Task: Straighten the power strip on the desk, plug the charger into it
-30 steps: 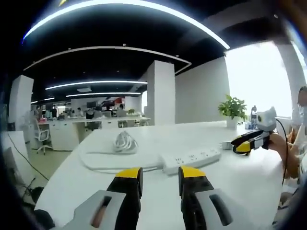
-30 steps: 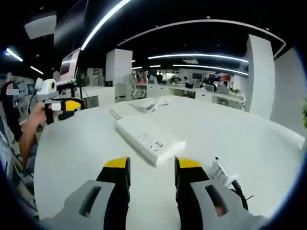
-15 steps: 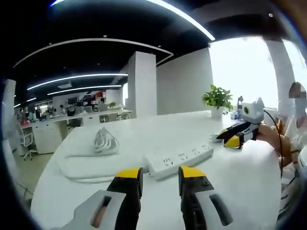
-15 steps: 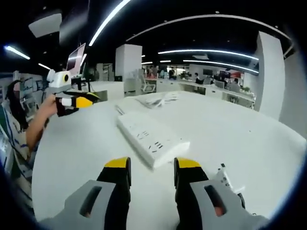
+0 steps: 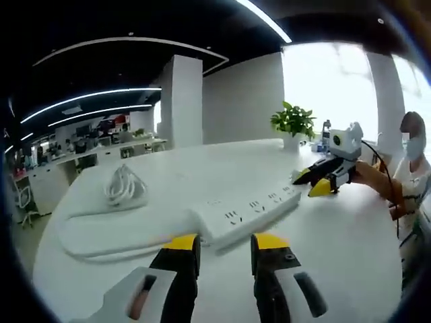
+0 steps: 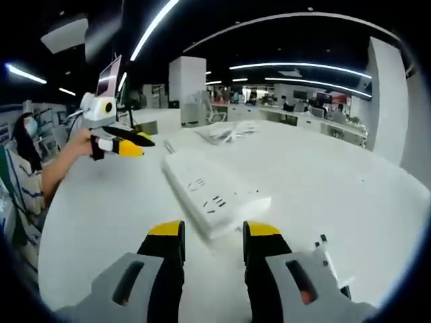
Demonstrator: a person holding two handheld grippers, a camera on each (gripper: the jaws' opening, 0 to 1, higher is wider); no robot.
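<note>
Both hand-held grippers nearer the power strip [image 5: 246, 212], left [image 5: 225, 243] and right [image 6: 205, 232] jaws spread, strip just ahead

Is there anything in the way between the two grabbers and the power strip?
Nothing visible. The left gripper has its open jaws right at one end of the power strip, and the right gripper sits open at the other end, with only bare white desk between.
</note>
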